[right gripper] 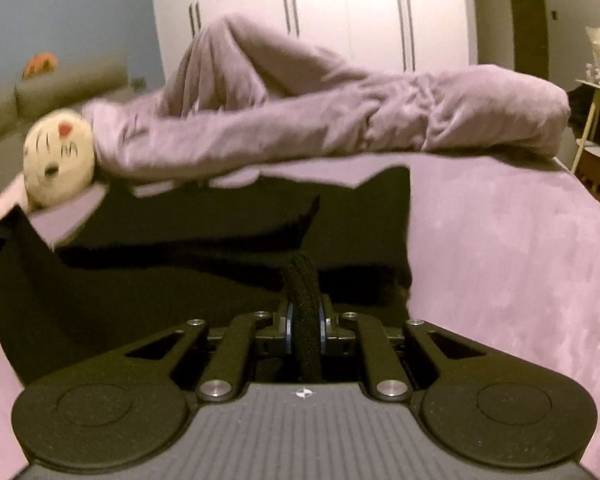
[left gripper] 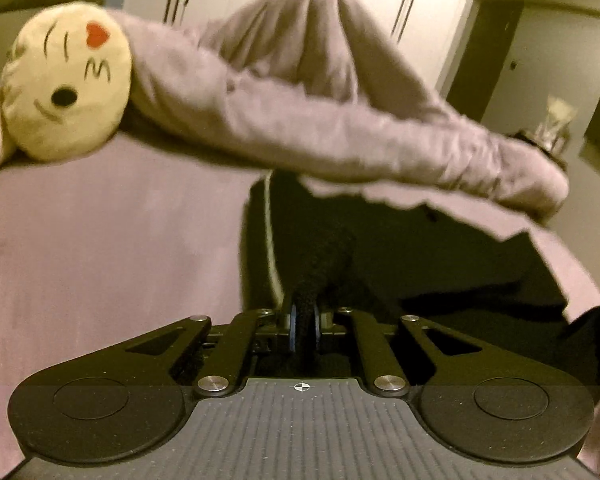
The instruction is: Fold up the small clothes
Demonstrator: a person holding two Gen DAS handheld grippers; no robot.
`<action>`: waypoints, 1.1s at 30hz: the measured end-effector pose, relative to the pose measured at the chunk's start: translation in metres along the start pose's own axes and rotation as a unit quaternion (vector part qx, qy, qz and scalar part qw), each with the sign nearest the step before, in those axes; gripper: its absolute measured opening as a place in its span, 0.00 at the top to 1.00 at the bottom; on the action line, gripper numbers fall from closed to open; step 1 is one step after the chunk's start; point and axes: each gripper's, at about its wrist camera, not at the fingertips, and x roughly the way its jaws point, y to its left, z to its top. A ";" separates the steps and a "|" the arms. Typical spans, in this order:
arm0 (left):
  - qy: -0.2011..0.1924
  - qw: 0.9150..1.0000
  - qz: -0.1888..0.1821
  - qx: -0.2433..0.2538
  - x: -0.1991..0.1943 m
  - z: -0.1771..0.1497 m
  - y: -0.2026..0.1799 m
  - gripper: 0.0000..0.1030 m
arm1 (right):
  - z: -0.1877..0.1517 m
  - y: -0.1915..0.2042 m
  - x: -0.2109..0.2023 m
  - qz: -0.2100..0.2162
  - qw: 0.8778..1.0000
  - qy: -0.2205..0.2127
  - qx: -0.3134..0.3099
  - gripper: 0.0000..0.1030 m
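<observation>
Now my left gripper and right gripper pinch the black garment tight; only the left view shows its white stripe.

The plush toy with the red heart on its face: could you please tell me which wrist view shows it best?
The left wrist view. There the plush toy is large and close at upper left, with heart, eye and whiskers readable. The right wrist view shows the same toy smaller and blurrier at the left, against the rolled blanket.
</observation>
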 end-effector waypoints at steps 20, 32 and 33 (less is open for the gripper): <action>-0.039 0.996 0.022 -0.080 0.089 0.051 0.025 0.89 | 0.051 -0.054 0.087 -0.043 0.994 -0.038 0.094 0.89; 0.123 0.991 0.040 -0.031 0.151 0.036 0.011 0.64 | 0.063 -0.052 0.143 -0.012 0.992 0.112 0.052 0.65; 0.129 0.990 0.051 -0.028 0.154 0.038 0.009 0.67 | 0.065 -0.052 0.145 -0.014 0.992 0.117 0.049 0.82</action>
